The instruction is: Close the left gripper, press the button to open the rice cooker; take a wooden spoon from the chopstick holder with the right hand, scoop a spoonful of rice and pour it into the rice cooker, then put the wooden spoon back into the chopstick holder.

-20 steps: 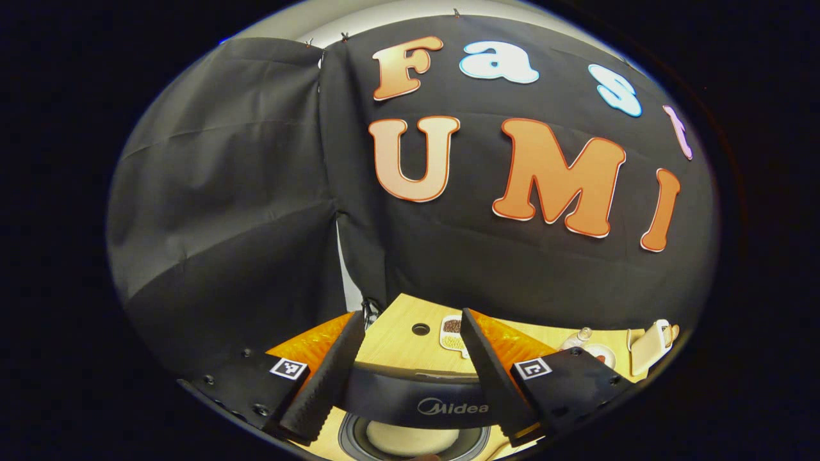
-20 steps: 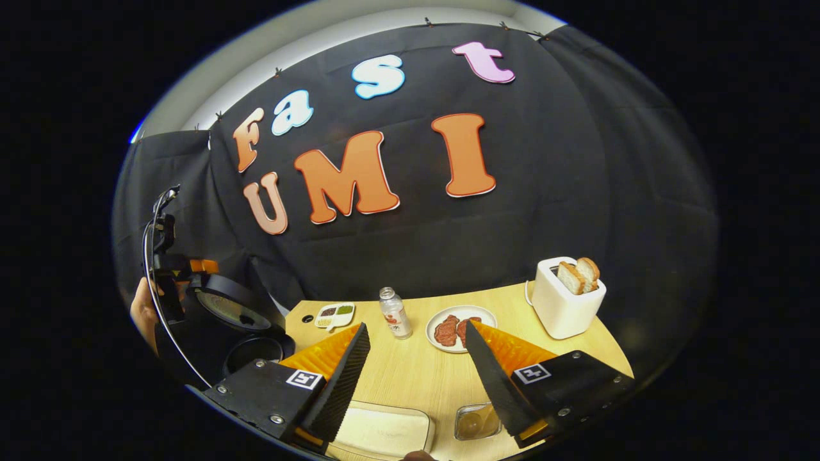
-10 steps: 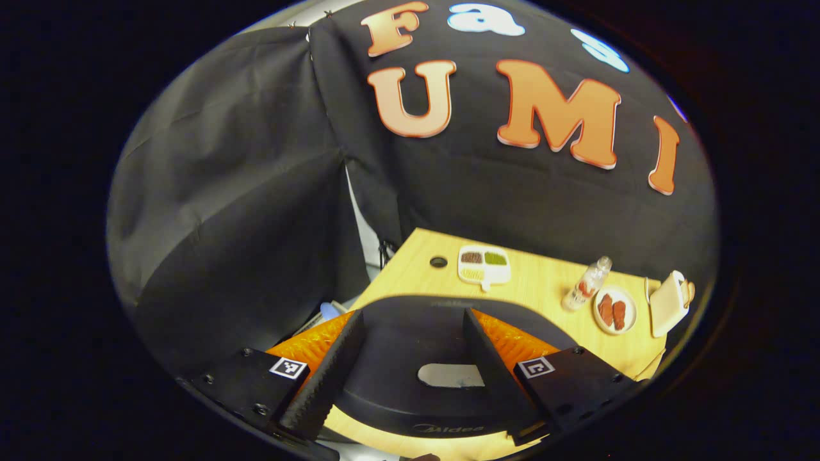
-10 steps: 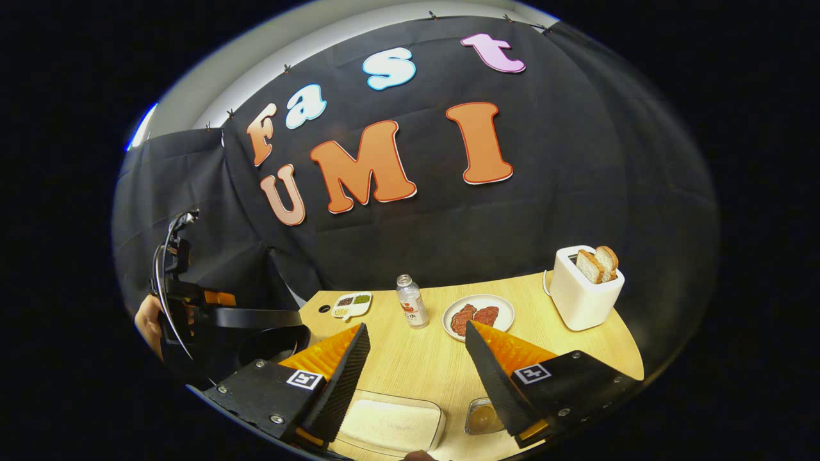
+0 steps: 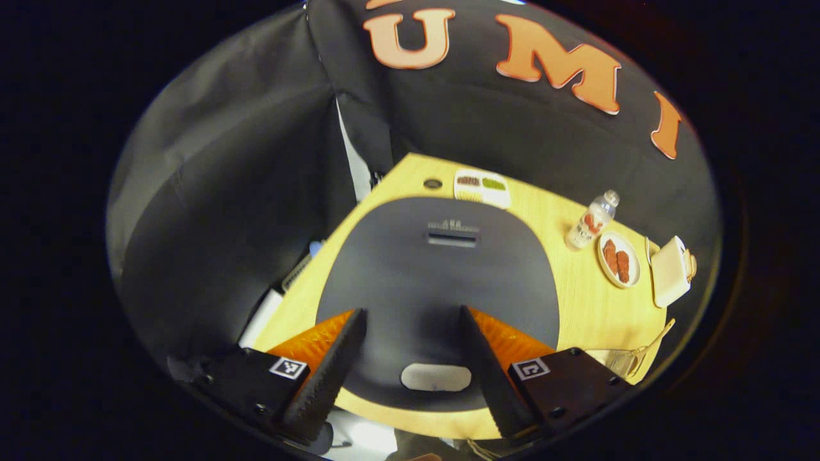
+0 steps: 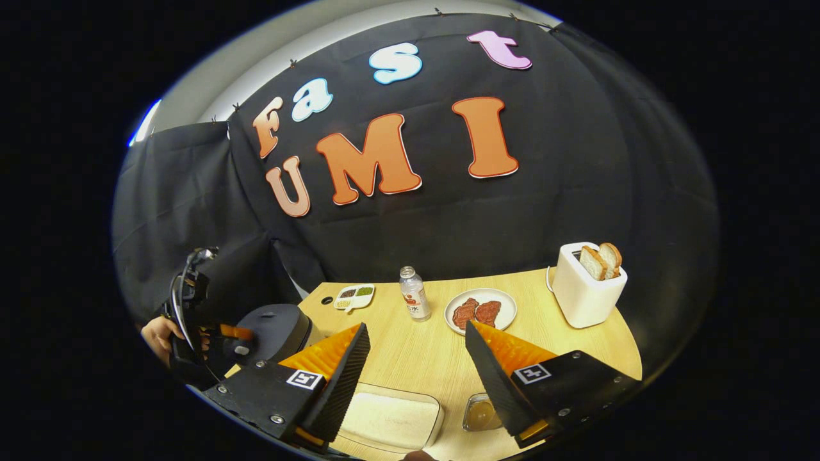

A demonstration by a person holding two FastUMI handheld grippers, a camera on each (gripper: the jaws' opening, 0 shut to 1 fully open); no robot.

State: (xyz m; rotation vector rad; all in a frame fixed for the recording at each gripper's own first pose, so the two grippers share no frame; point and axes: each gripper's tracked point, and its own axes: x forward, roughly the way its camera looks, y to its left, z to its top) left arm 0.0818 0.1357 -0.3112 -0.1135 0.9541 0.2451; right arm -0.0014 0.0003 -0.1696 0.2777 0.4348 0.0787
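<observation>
The left gripper [image 5: 410, 320] is held with fingers apart above the shut rice cooker [image 5: 439, 282], its button [image 5: 435, 377] seen between them. The right gripper [image 6: 416, 336], also spread, is poised over the desk [image 6: 416, 358].

Wooden table [image 6: 410, 365] carries rice cooker [image 5: 435, 269], bottle [image 6: 414, 294], plate [image 6: 480, 312], toaster [image 6: 586, 285].

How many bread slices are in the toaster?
2. Both bread slices stand side by side in the white toaster at the table's far right; nothing suggests more.
</observation>
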